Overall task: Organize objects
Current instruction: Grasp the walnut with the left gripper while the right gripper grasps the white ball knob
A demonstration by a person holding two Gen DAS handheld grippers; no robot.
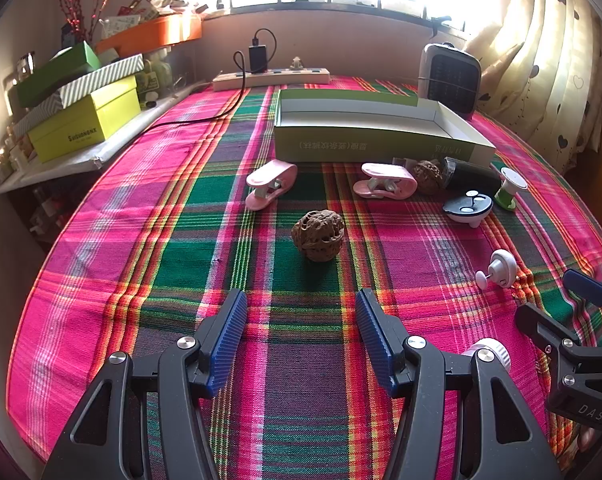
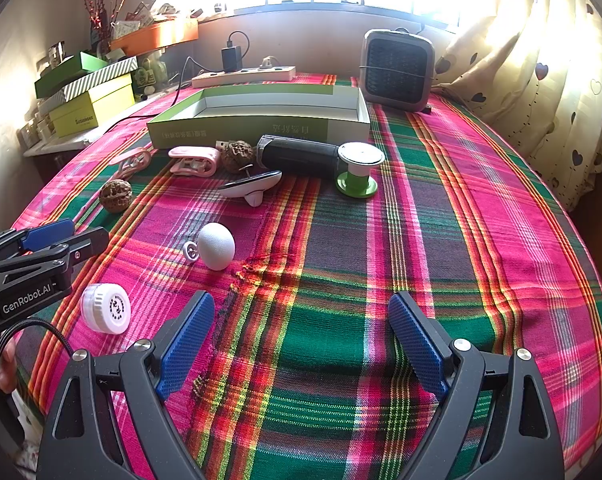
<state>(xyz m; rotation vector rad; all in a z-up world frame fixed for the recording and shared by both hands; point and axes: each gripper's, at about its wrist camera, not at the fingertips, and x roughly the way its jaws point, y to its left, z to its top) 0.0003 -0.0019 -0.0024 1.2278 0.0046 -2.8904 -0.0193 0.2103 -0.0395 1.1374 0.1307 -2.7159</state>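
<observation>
Pink clips (image 1: 271,185) two, walnuts (image 1: 318,235) two, green box (image 1: 381,130) one.

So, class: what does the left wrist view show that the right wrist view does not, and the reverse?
Only the left wrist view shows the left gripper with its open fingers head-on, aimed at the nearer walnut. Only the right wrist view shows the white jar's printed lid and the whole spool. Both show the open green box, two pink clips and the plaid cloth.

Woven pink-and-green plaid cloth (image 1: 181,240) looks matt; the brown wrinkled walnut (image 1: 318,235) rough; the pink plastic clip (image 1: 269,184) smooth, glossy.
</observation>
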